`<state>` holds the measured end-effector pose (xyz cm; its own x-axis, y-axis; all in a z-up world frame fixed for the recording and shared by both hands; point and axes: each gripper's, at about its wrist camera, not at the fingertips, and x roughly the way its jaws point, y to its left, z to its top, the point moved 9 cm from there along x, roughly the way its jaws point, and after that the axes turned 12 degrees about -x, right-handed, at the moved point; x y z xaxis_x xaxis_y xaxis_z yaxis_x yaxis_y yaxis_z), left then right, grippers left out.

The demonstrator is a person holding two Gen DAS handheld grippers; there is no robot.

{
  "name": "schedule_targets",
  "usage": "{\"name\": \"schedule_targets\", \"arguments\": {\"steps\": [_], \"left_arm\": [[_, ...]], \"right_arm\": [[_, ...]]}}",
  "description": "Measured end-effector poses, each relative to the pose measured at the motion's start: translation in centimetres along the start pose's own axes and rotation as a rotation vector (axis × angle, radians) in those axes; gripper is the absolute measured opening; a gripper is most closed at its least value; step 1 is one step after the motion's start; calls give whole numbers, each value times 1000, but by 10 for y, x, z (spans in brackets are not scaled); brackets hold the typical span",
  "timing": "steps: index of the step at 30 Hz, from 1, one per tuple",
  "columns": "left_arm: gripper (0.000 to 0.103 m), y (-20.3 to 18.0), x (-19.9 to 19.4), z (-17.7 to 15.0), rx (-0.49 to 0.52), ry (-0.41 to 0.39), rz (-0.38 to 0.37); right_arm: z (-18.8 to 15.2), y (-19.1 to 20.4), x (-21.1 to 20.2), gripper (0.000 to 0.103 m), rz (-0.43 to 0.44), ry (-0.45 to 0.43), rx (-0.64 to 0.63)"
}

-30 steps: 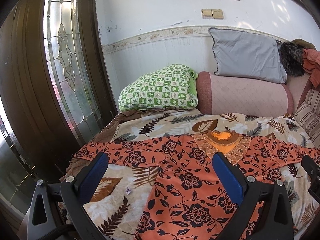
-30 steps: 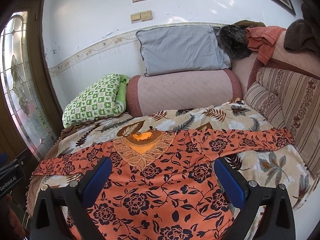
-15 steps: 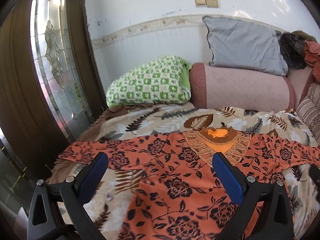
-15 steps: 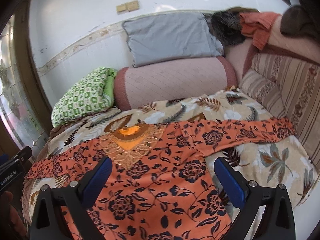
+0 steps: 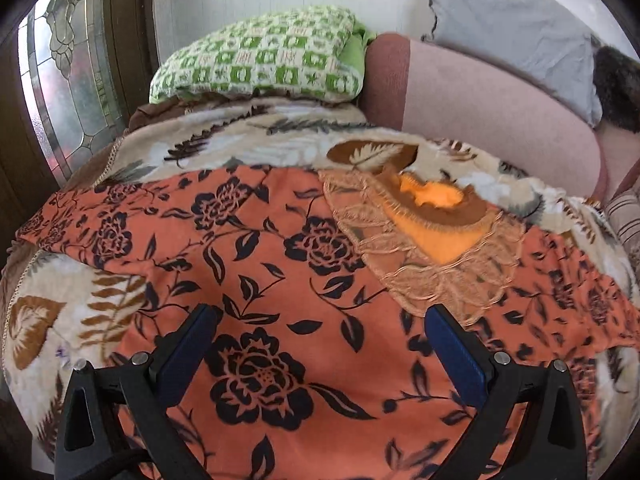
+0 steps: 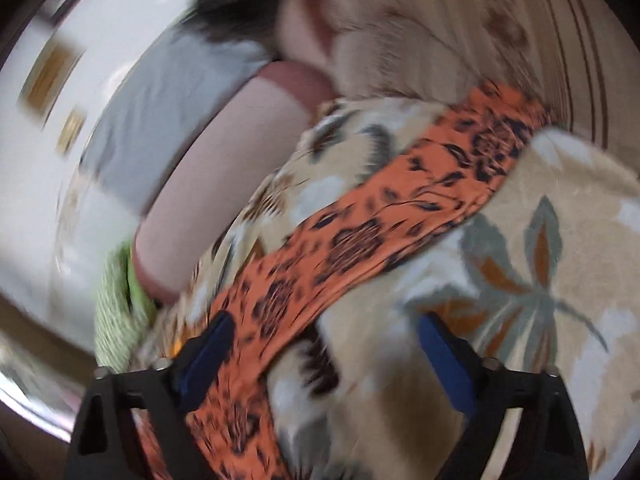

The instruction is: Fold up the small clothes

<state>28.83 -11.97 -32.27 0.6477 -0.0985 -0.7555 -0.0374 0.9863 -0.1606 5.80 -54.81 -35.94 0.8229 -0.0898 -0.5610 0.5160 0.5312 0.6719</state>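
An orange top with black flowers (image 5: 280, 264) lies spread flat on a leaf-print blanket (image 5: 224, 148), its lace neckline (image 5: 432, 240) toward the back. My left gripper (image 5: 320, 332) is open and empty, low over the top's chest. In the blurred, tilted right wrist view, the top's right sleeve (image 6: 400, 220) runs diagonally across the blanket (image 6: 540, 280). My right gripper (image 6: 324, 344) is open and empty, close above the sleeve near the armpit.
A green checked pillow (image 5: 260, 64), a pink bolster (image 5: 480, 96) and a grey pillow (image 5: 512, 20) line the back wall. A glass door (image 5: 68, 92) stands at the left. A striped sofa back (image 6: 520, 40) rises at the right.
Both grippers have moved forward and down toward the top. The right gripper has swung right and rolled, so its view now tilts and blurs over the right sleeve.
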Motion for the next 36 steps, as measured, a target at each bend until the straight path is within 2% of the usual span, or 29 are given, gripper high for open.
{"name": "schedule_targets", "arguments": {"steps": [2,4,7,9,11,13,14,16,17,18,20,22,24,27,29,32,33,36], "left_arm": [[103,2,11,1,5,25,4],[103,6,17,7,15,18,23],[103,13,25,16,9,19,29],[103,17,29,20,-1,18,35],[103,19,33,24,-3,17,38],[103,18,37,26,4,18,41],[103,17,39,26,11,19,43],[103,17,41,27,18,18,46],[103,18,41,28,18,15,48],[103,20,40,30,17,11,51],[103,28,35,38,-3,-10,56],[103,36,31,45,-23,-22,61],[103,47,26,53,-54,-36,70],[103,72,16,66,-103,-61,88],[103,88,11,73,-133,-75,104],[103,121,6,84,-200,-90,128],[103,129,5,86,-214,-93,134],[103,165,3,93,-273,-96,165]], "right_arm": [[12,-22,19,76,32,8,110],[21,-41,35,73,70,-17,238],[31,-82,51,66,23,-53,426],[36,-99,52,62,41,-102,540],[46,-106,52,62,18,-131,561],[60,-109,57,61,-36,-138,513],[67,-111,59,58,-55,-148,497],[80,-123,62,33,-106,-182,469],[81,-132,66,14,-135,-184,464],[78,-140,68,7,-162,-175,478],[78,-137,66,7,-153,-193,495],[91,-107,57,6,-164,-208,356],[103,-58,48,6,-158,-220,185],[113,37,42,6,-12,-221,41],[105,108,44,6,80,-204,-53],[70,213,57,6,188,-143,-191],[50,250,67,6,221,-109,-246],[-25,329,94,6,283,-9,-355]]}}
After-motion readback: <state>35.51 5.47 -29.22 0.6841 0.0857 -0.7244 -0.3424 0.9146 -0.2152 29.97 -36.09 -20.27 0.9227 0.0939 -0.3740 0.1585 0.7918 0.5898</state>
